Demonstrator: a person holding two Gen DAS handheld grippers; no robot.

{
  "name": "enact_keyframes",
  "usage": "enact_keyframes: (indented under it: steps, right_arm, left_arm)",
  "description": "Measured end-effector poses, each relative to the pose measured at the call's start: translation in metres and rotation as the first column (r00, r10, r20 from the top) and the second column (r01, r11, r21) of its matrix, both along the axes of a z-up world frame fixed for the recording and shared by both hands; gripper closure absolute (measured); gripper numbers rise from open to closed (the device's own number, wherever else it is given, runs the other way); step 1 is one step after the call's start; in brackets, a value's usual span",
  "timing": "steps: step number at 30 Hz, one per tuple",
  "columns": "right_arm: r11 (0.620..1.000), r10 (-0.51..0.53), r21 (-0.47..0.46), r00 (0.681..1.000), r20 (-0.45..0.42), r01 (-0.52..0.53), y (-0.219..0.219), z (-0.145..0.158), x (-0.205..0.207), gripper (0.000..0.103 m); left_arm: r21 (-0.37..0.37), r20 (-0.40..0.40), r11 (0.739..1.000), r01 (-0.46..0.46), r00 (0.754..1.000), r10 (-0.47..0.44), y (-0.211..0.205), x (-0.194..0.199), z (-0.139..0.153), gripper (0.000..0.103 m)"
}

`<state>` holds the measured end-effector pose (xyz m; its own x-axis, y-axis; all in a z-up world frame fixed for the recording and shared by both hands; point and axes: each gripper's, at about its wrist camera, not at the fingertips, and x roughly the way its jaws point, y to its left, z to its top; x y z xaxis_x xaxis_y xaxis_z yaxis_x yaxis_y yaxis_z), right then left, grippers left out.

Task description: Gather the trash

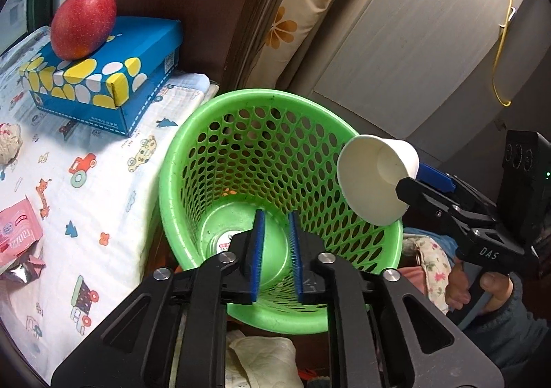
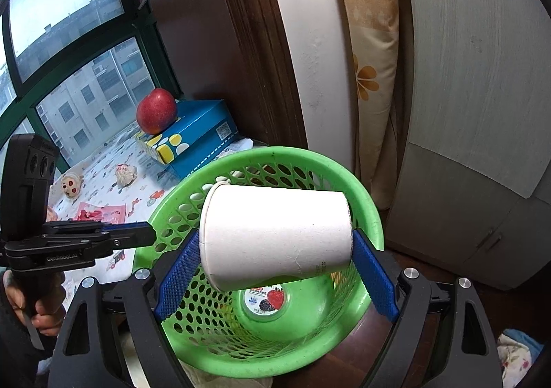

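Pink snack packet (image 1: pixel 17 236) cut by left edge, basket's round lid label (image 2: pixel 265 298) partly hidden by paper cup (image 2: pixel 275 236)

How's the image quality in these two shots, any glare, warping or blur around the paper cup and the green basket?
Left wrist view: fisheye bends the wardrobe edges, corners go black, and the paper cup looks slightly overexposed over the green basket. Right wrist view: the window is bright and hazy, the cup is sharp, and the right gripper is evenly lit.
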<state>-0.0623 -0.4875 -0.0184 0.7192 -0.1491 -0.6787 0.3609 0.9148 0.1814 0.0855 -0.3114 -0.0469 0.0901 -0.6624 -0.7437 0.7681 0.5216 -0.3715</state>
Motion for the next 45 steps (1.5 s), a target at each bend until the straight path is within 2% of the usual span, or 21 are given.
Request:
enact_keyframes:
  steps: [1, 2, 7, 10, 13, 21, 27, 38, 45]
  right_arm:
    - [1.000, 0.008, 0.001, 1.000, -0.007, -0.008, 0.002, -0.002, 0.003, 0.020]
    - [1.000, 0.017, 0.005, 1.000, -0.018, -0.017, 0.004, -0.005, 0.006, 0.020]
    - [0.999, 0.040, 0.010, 0.997, -0.060, -0.039, 0.015, -0.017, 0.023, 0.020]
    - [0.998, 0.052, 0.029, 0.996, -0.072, -0.050, 0.020, -0.022, 0.033, 0.020]
    - [0.998, 0.059, 0.029, 0.995, -0.086, -0.057, 0.026, -0.027, 0.041, 0.020]
    - [0.998, 0.056, 0.031, 0.994, -0.090, -0.053, 0.035, -0.031, 0.051, 0.014]
    - [0.997, 0.068, 0.026, 0.996, -0.058, -0.066, 0.045, -0.017, 0.051, 0.014]
    - [0.983, 0.184, 0.017, 0.983, -0.006, -0.184, 0.098, 0.006, 0.066, 0.013]
    - [0.962, 0.271, 0.032, 0.962, -0.006, -0.271, 0.140, 0.003, 0.084, 0.013]
  left_arm:
    - [0.003, 0.017, 1.000, -0.018, 1.000, 0.018, 0.005, 0.000, 0.003, 0.071]
    - [-0.001, 0.027, 1.000, -0.031, 0.999, 0.031, 0.010, 0.001, 0.006, 0.067]
    - [-0.020, 0.049, 0.995, -0.101, 0.994, 0.102, 0.038, 0.006, 0.020, 0.057]
    - [-0.035, 0.053, 0.989, -0.145, 0.988, 0.147, 0.057, 0.009, 0.027, 0.055]
    - [-0.041, 0.078, 0.980, -0.196, 0.977, 0.199, 0.075, 0.012, 0.032, 0.049]
    - [-0.048, 0.080, 0.945, -0.324, 0.942, 0.327, 0.133, 0.022, 0.030, 0.048]
    - [-0.045, 0.089, 0.894, -0.445, 0.890, 0.448, 0.184, 0.033, 0.028, 0.048]
    - [-0.020, 0.092, 0.773, -0.635, 0.768, 0.634, 0.282, 0.044, 0.021, 0.048]
    - [0.019, 0.089, 0.703, -0.711, 0.702, 0.707, 0.335, 0.044, 0.007, 0.039]
